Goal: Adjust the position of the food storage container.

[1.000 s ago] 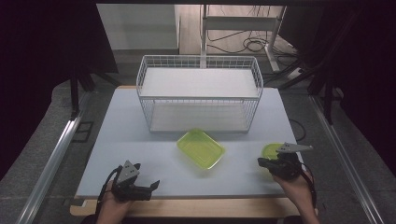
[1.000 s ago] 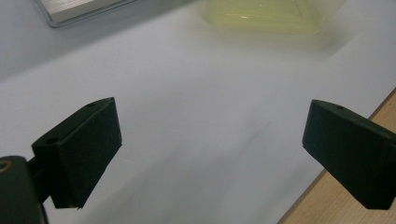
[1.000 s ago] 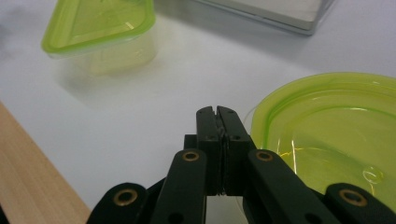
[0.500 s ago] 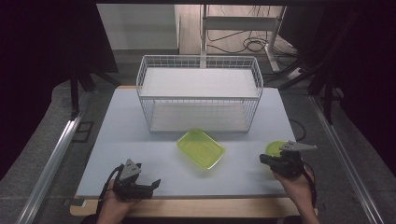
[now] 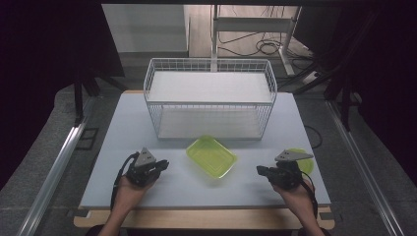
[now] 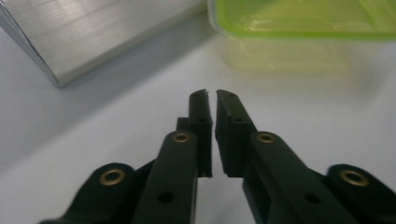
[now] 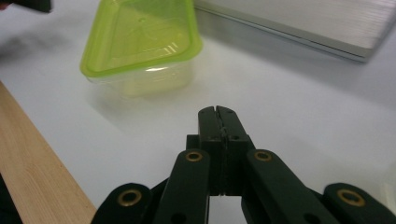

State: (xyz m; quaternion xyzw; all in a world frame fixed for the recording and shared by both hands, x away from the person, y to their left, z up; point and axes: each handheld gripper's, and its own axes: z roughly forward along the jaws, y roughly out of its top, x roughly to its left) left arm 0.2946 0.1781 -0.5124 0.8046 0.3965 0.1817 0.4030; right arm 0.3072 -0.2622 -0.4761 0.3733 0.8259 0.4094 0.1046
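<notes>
In front of the white wire basket (image 5: 210, 101), near the middle of the table (image 5: 123, 128), sits a lidded container (image 5: 211, 156) with a lime-green lid on a clear tub, lying at an angle to the basket's front wall. It is apart from the basket, a little to the near side of it, and nothing touches it.

The left gripper (image 5: 156, 166) rests low over the table on the near-left side of the container, its tip pointing toward it; in the left gripper view its jaws stand almost together, a thin slit between the pads, with nothing in them and the container (image 6: 303, 32) just ahead. The right gripper (image 5: 263, 171) lies on the near-right side of the container, also aimed at it; in the right gripper view its jaws are pressed flat against each other, empty, with the container (image 7: 140, 44) farther off ahead and to the left. A round green piece (image 5: 302, 160) (perhaps another lid, partly hidden by the gripper) lies just behind the right hand, well to the right of the container.

As a judgement, the work has barely begun: the container is on the table, ungrasped, its lid on. Opening the jaws, closing in, taking hold and whatever handling follows all remain to do.
</notes>
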